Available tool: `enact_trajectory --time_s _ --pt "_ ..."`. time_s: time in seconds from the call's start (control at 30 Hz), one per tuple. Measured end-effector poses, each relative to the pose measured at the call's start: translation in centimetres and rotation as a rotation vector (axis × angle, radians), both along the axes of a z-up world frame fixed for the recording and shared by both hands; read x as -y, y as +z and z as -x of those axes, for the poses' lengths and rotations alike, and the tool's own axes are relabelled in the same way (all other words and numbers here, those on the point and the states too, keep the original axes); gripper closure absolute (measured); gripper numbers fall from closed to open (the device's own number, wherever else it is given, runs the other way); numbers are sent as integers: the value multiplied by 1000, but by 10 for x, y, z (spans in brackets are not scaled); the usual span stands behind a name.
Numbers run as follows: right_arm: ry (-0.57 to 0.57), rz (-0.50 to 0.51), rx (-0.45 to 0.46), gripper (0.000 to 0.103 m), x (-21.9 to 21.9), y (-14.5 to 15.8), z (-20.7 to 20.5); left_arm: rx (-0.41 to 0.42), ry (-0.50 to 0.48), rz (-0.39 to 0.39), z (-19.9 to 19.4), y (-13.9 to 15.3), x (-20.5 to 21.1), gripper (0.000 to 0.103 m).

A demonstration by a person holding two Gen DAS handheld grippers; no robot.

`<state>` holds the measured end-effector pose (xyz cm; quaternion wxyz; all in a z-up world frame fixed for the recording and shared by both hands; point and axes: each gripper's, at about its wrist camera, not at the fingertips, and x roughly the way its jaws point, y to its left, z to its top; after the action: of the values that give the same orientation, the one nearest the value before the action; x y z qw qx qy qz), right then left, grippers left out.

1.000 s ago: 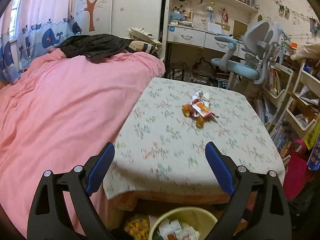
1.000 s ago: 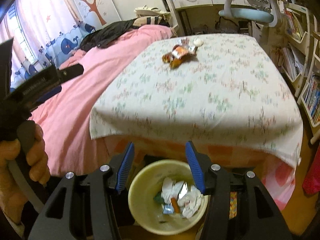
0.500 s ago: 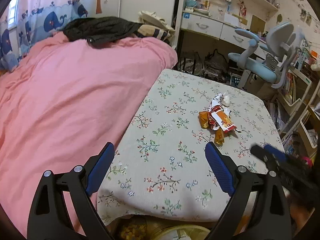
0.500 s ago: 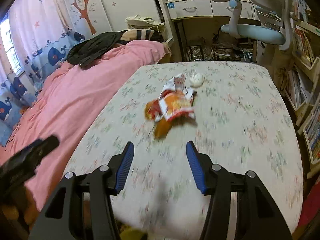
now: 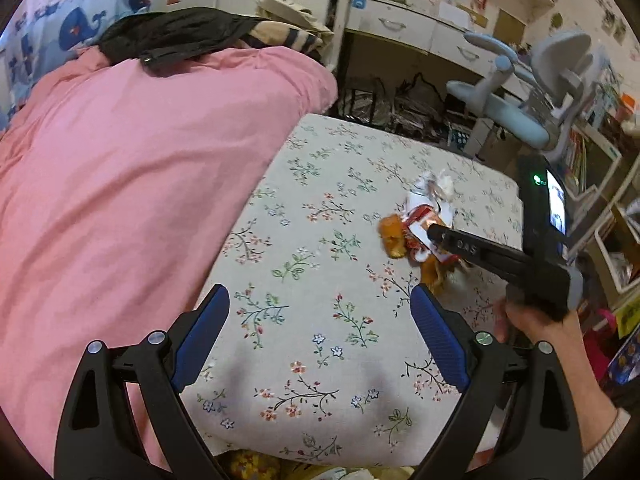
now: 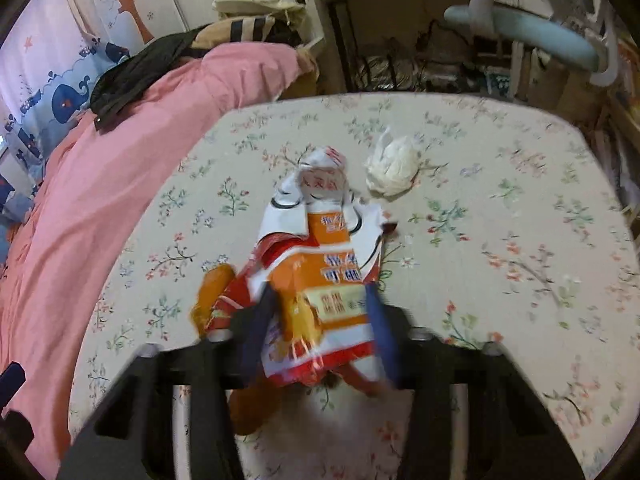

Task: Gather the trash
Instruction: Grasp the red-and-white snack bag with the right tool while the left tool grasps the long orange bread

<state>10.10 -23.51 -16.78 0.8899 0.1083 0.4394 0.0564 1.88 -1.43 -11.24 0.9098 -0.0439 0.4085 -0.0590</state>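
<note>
looking down my right gripper [image 6: 320, 320], i see its blue jaws have just been closing, and the orange-and-white snack wrapper [image 6: 324, 280] sits between them, its lower end bunched between the fingers. the picture is smeared there, so i cannot tell whether the pads already press on the foil. the wrapper lies on the floral tablecloth [image 6: 500, 240] near the middle of the table, on a small heap with other orange wrappers [image 6: 212, 292] poking out at its left. a crumpled white tissue [image 6: 394, 160] lies just beyond it to the right, apart from the wrapper.

from my left gripper [image 5: 320, 336] the same heap shows further off, with the right gripper's black finger laid over it and the hand [image 5: 532, 320] that holds that gripper at the table's right edge. my left jaws stand wide apart with only bare cloth between them, above the near part of the table. the pink quilt [image 5: 140, 200] on the bed runs along the table's left side, a black garment [image 5: 172, 36] piled at its far end.
</note>
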Motion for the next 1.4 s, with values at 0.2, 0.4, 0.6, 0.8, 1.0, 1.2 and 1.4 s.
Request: enact_trajectory --time_s 0.2,0.4,0.6,0.8,1.0,1.2,1.4 --pt "4 -58 87 89 11 26 26 -23 -45 -23 -7 -8 16 15" --pt "3 -91 152 89 38 60 75 -41 -116 -26 -14 -16 42 15" --pt "-42 -107 80 89 73 50 116 -32 -223 -35 -18 -25 85 15" --pt "-43 -89 -16 82 83 29 121 -18 -270 -49 -26 -34 118 15" --pt "-35 -42 -34 56 84 19 122 -57 -261 -51 -51 -52 130 26" --pt "0 23 -21 46 71 13 114 -98 -302 -46 -66 -69 141 50" --pt "37 58 -30 80 64 8 106 -98 -341 -31 -66 -68 145 85"
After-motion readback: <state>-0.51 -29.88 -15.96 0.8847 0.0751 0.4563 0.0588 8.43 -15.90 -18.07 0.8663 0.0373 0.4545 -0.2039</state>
